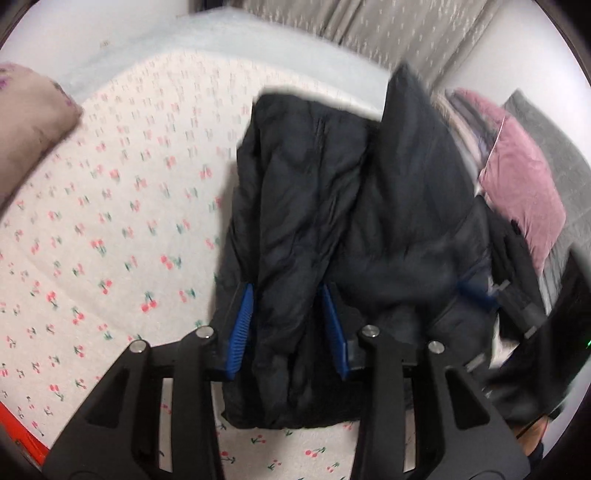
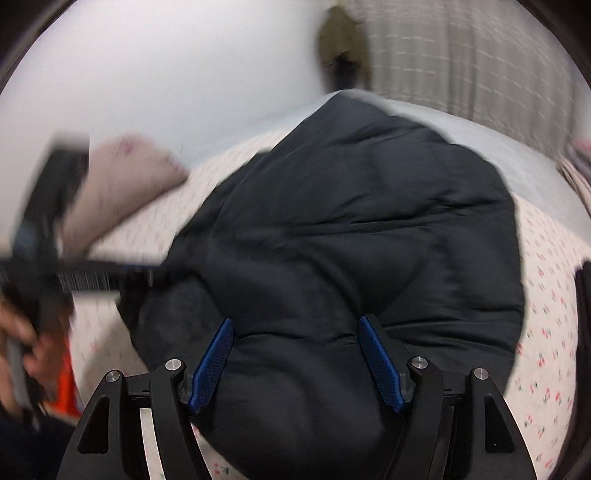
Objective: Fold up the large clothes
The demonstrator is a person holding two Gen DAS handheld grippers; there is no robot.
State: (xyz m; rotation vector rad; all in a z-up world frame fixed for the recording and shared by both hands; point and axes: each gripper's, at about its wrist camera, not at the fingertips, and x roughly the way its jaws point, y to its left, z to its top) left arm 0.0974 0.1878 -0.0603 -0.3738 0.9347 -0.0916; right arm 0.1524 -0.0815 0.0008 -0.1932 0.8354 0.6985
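A black padded jacket (image 1: 332,229) lies bunched on a bed with a cherry-print sheet (image 1: 110,240). My left gripper (image 1: 288,295) has its blue pads on either side of a thick fold of the jacket, holding it. In the right wrist view the jacket (image 2: 351,240) fills the middle. My right gripper (image 2: 295,332) has its blue pads wide apart around a puffy part of the jacket, which bulges between them. The left gripper shows blurred at the left edge of the right wrist view (image 2: 92,273), and the right gripper shows blurred at the right of the left wrist view (image 1: 498,295).
A beige pillow (image 1: 29,110) lies at the bed's far left. A pink cushion (image 1: 524,184) and a pile of folded fabrics (image 1: 469,118) sit at the right. Curtains (image 1: 369,29) hang behind the bed. A light blue blanket (image 1: 166,48) covers the far end.
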